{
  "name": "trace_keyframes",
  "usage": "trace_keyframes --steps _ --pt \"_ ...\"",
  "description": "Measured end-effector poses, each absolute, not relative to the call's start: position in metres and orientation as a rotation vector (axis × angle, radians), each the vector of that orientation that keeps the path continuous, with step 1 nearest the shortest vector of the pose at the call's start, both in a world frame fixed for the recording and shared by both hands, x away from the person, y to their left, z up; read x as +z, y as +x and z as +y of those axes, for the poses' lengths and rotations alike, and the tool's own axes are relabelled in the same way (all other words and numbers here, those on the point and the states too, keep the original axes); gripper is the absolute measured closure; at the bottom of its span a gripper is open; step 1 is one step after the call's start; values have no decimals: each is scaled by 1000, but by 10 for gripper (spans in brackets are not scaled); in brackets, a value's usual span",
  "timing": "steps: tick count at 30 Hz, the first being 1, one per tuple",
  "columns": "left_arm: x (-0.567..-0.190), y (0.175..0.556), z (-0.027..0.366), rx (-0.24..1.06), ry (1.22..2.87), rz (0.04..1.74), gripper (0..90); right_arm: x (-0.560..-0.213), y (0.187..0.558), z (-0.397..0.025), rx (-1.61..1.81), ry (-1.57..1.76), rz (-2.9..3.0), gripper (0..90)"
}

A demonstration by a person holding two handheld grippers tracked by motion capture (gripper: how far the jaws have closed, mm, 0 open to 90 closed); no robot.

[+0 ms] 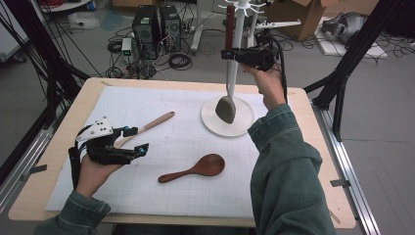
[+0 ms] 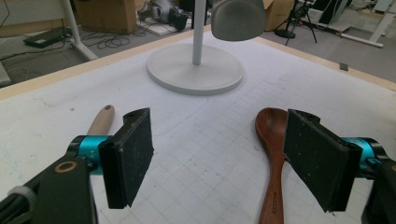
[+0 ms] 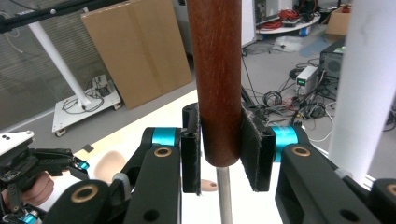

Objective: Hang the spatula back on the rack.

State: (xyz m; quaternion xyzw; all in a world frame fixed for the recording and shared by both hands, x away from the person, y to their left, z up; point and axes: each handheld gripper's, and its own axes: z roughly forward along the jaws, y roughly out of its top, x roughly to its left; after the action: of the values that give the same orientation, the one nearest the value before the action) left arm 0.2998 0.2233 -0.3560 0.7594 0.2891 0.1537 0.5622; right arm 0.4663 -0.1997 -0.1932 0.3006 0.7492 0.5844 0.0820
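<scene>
My right gripper (image 1: 229, 54) (image 3: 219, 149) is raised beside the white stand's pole (image 1: 239, 44) (image 3: 369, 84) and is shut on the dark brown handle (image 3: 218, 79) of a utensil. The utensil hangs upright, its grey head (image 1: 225, 109) (image 2: 238, 18) just above the stand's round base (image 1: 244, 125) (image 2: 196, 74). My left gripper (image 1: 138, 140) (image 2: 224, 158) is held low over the white mat, open with nothing between its jaws. A dark wooden spoon (image 1: 195, 169) (image 2: 273, 140) lies on the mat by its right jaw. A light wooden utensil handle (image 1: 154, 121) (image 2: 102, 120) lies by its left jaw.
The white gridded mat (image 1: 161, 191) covers most of the wooden table (image 1: 44, 176). Hooks (image 1: 244, 7) ring the top of the stand. On the floor beyond the table are computer towers (image 1: 156, 24), cables and cardboard boxes (image 1: 308, 14). Black frame posts stand at both sides.
</scene>
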Motion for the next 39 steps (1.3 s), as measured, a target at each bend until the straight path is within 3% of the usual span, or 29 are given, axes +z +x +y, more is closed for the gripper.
trace_keyframes --steps 39 --pt "-357 301 229 364 1787 699 239 -197 454 -219 1709 925 2152 676"
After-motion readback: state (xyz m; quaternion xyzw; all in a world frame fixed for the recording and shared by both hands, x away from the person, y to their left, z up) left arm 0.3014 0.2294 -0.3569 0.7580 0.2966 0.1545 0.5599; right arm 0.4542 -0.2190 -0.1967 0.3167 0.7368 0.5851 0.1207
